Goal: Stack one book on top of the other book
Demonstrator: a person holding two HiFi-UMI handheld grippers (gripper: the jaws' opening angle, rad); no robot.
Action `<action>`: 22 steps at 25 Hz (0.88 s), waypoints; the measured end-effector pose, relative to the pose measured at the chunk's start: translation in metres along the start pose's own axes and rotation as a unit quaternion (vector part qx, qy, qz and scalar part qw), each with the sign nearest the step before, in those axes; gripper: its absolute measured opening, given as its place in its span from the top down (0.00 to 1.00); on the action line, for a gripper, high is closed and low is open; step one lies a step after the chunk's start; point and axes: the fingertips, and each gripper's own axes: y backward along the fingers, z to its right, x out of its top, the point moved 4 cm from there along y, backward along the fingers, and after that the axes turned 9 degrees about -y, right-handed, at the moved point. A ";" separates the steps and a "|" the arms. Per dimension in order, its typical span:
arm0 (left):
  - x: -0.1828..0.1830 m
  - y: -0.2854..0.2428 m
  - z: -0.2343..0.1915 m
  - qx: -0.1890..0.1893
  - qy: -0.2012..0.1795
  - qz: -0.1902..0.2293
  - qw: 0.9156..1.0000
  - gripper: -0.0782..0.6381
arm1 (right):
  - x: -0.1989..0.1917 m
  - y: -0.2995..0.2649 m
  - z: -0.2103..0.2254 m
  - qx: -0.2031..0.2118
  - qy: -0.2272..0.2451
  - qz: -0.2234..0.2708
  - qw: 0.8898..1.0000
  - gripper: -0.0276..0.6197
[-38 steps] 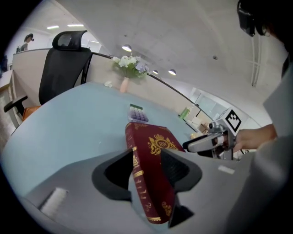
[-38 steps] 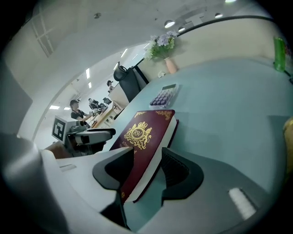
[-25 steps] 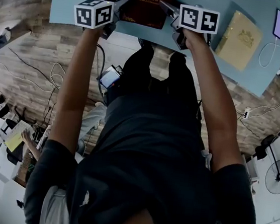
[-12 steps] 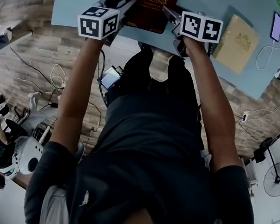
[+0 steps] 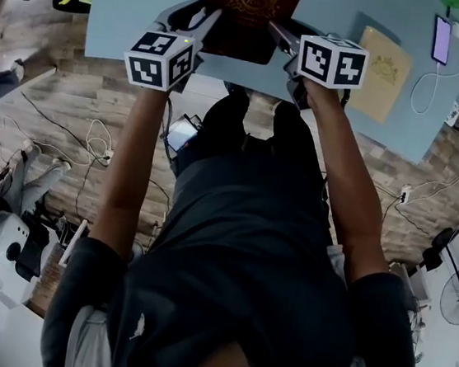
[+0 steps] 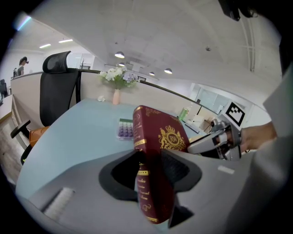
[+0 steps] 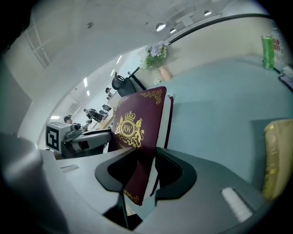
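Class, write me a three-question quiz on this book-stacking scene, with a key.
1. What do the left gripper and right gripper both clamp? A) pen B) red book C) cup
2. True or false: the yellow book lies under the red book.
3. In the head view, what lies on the table right of the yellow book?
Key: 1 B; the right jaws have just been closing on it. 2 False; it lies apart. 3 A phone.

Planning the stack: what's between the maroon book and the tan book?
Only bare pale-blue tabletop separates the maroon gold-crested hardcover book from the flat tan book, shown in the right gripper view.
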 end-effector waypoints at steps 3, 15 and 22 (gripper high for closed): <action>0.010 -0.002 0.011 -0.001 -0.007 0.005 1.000 0.61 | 0.005 0.014 0.004 -0.002 0.004 0.008 1.000 0.77; 0.047 -0.018 0.062 -0.022 -0.036 0.016 0.999 0.61 | 0.015 0.070 0.028 -0.015 -0.003 0.036 0.999 0.77; 0.070 -0.024 0.093 -0.028 -0.054 0.029 0.998 0.61 | 0.014 0.104 0.043 -0.012 -0.027 0.058 0.998 0.77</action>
